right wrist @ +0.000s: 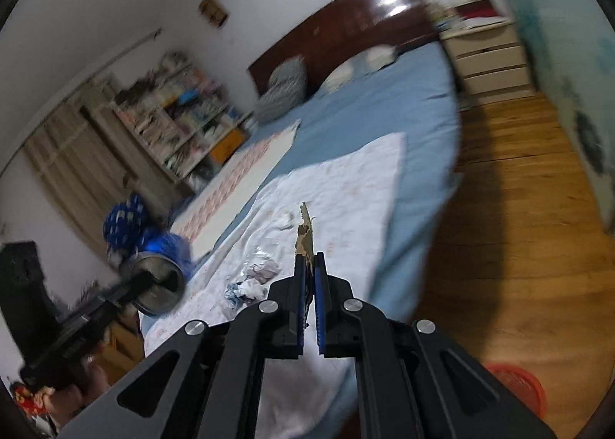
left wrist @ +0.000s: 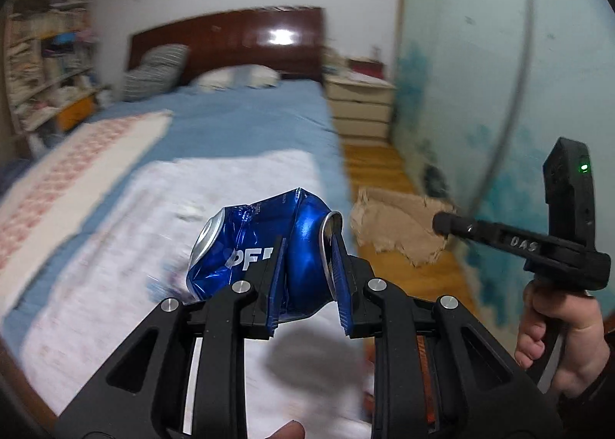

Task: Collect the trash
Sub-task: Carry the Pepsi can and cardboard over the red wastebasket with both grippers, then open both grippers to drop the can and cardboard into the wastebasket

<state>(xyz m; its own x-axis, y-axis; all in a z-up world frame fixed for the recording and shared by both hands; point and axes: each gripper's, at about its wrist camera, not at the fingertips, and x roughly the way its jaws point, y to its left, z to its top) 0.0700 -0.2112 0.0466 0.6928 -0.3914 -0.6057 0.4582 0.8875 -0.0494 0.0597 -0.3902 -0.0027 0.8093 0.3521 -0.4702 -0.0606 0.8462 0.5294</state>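
Two grips logged: my left gripper (left wrist: 307, 277) clamps the crushed blue aluminium can (left wrist: 261, 243), my right gripper (right wrist: 310, 277) pinches a torn brown cardboard scrap (right wrist: 305, 231).

The bed (right wrist: 384, 108) carried a white cloth (right wrist: 353, 177), a patterned cloth (right wrist: 246, 166), two pillows and crumpled scraps (right wrist: 253, 277) on the white cloth.

Can (left wrist: 265, 243): lettering partly hidden behind left gripper (left wrist: 309, 270) pad, only "PE" readable. Cardboard scrap (right wrist: 305, 233) seen edge-on in right view, face hidden. Bookshelf (left wrist: 46, 66) contents smeared by motion blur. Red basket (right wrist: 519, 385) partly behind right gripper frame. Crumpled paper bits (right wrist: 253, 277) blurred, kind unclear.
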